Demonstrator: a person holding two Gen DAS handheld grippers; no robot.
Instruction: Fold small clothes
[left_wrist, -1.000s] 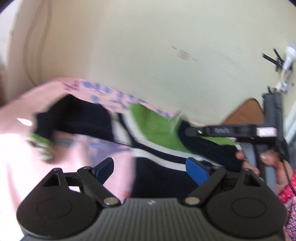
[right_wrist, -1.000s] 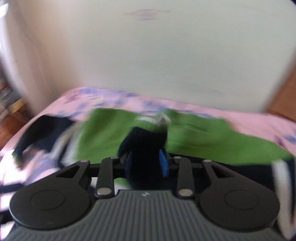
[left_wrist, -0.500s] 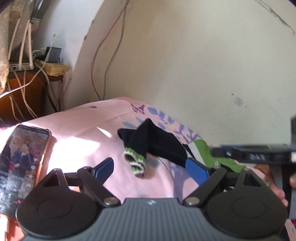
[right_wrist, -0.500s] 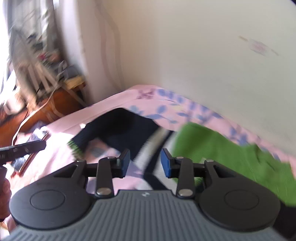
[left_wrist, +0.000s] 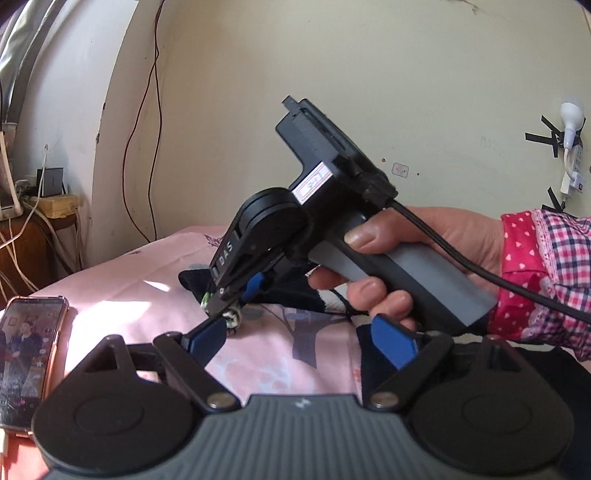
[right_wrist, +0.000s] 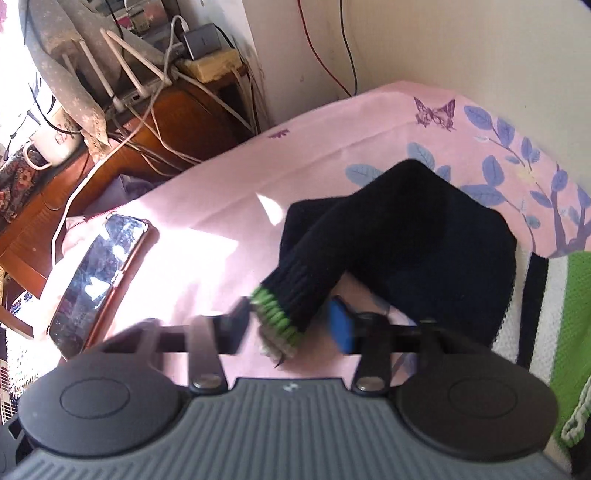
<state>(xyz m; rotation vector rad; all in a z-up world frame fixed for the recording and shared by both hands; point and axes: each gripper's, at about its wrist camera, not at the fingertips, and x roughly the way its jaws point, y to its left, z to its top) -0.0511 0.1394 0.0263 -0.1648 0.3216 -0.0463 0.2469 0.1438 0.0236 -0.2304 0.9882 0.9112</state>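
Observation:
A small dark navy sweater (right_wrist: 406, 229) with green and white stripes lies on the pink bedsheet (right_wrist: 221, 192). One sleeve is folded back, and its green-and-white cuff (right_wrist: 279, 317) points toward me. My right gripper (right_wrist: 288, 328) is closing, with one finger on each side of that cuff; the pads do not visibly squeeze it. In the left wrist view a hand (left_wrist: 424, 229) holds the right gripper (left_wrist: 236, 299) nose-down over the cuff (left_wrist: 232, 317). My left gripper (left_wrist: 299, 339) hangs wide open just above the sheet, with nothing between its fingers.
A phone (right_wrist: 99, 273) with a lit screen lies on the sheet left of the sleeve, and the left wrist view has the phone (left_wrist: 26, 354) at its left edge. A wooden side table (right_wrist: 166, 118) with cables stands beyond the bed's corner. The wall (left_wrist: 369, 74) runs close behind.
My right gripper let go of dark fabric, swung left across the sweater to the folded sleeve's cuff and tipped down. My left gripper turned left, so the right gripper and its hand now fill its view.

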